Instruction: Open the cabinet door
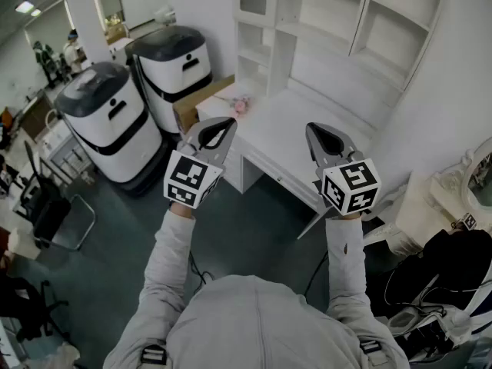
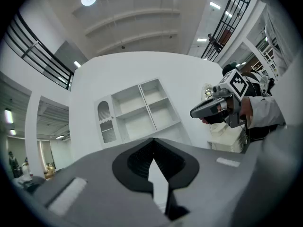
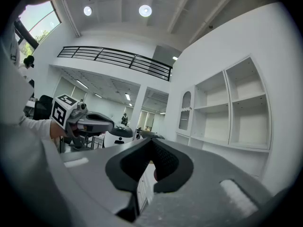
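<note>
At the left of the head view stand two white-and-black machines [image 1: 108, 121]. Just right of them the left gripper [image 1: 218, 127] is held above the floor, its jaws together on nothing. Further right the right gripper [image 1: 320, 134], jaws likewise together and empty, hangs before the white desk [image 1: 292, 121], and the cabinet [image 1: 338, 21] with its arched door [image 2: 106, 122] fills the upper right, apart from both.
</note>
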Demonstrator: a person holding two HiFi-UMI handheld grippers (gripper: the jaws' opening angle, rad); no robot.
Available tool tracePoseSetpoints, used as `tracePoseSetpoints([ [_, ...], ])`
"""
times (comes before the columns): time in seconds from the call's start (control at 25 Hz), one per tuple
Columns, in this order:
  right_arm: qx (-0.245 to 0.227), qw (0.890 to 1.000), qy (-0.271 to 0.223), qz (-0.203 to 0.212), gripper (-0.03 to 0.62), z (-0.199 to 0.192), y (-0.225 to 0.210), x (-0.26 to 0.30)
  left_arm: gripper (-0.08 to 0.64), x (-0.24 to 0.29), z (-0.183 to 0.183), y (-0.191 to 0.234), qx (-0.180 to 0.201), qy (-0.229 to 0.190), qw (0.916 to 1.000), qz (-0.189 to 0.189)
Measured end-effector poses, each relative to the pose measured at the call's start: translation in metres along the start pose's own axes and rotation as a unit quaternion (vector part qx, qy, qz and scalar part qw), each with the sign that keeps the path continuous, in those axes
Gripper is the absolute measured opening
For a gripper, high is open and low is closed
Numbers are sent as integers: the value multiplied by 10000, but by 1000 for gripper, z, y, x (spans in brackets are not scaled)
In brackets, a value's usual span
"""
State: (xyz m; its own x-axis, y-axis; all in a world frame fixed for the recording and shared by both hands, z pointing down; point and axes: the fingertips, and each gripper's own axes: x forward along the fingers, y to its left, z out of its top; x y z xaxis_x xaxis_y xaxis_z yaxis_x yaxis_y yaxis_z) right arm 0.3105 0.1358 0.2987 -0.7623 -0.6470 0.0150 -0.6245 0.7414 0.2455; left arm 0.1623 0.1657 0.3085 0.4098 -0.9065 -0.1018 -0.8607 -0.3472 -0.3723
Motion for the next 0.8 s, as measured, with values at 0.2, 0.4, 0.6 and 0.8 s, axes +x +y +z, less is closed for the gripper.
tracePoseSetpoints([
  [0.2,215,9992,-306,110,2,5,-9,-5,18,6,0,-4,-77,23,10000,41],
  [0.4,419,9978,-422,297,2,4,-20,-13,18,12,0,-15,-155,89,9997,135],
  [0.6,551,9963,-332,571,2,-11,-27,-16,18,16,-17,-27,-312,273,9988,254],
  [0.8,603,9963,-237,564,2,-25,-46,-8,18,37,-22,-25,-337,309,9986,264],
])
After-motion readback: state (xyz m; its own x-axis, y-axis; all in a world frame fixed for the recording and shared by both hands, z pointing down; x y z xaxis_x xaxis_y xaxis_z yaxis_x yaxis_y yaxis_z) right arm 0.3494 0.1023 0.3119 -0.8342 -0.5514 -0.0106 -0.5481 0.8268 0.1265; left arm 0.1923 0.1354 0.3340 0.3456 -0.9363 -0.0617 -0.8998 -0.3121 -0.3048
